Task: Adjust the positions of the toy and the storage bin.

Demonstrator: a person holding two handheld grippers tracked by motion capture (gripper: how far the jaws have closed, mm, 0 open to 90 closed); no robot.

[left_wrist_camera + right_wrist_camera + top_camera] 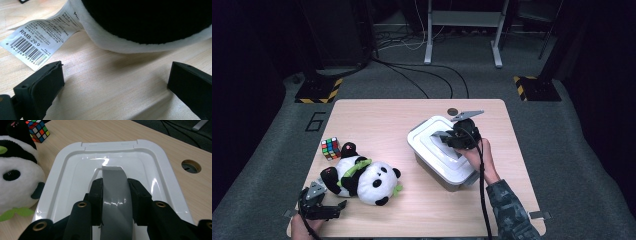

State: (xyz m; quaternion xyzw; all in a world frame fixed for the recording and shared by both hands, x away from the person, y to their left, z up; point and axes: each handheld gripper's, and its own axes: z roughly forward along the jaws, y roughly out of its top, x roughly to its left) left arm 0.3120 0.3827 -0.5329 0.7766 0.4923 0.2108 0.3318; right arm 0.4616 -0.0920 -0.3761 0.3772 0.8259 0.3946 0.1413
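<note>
Right gripper (113, 195) clamped on the lid's grey strap handle (113, 187) — set to lift it off the white box (432, 162) — left gripper (115, 82) gaping, empty beside the panda plush (362, 175).

Left gripper (343, 205) sits low at the counter's near left corner, held in a hand (302, 226) coming in from the near edge, fingers (40, 87) spread wide apart with nothing between them. Right gripper (443, 138) is out over the right half of the counter, right hand (476, 154) and camo-sleeved forearm behind it, fingers (97, 195) clamped on a grey handle from both sides
</note>
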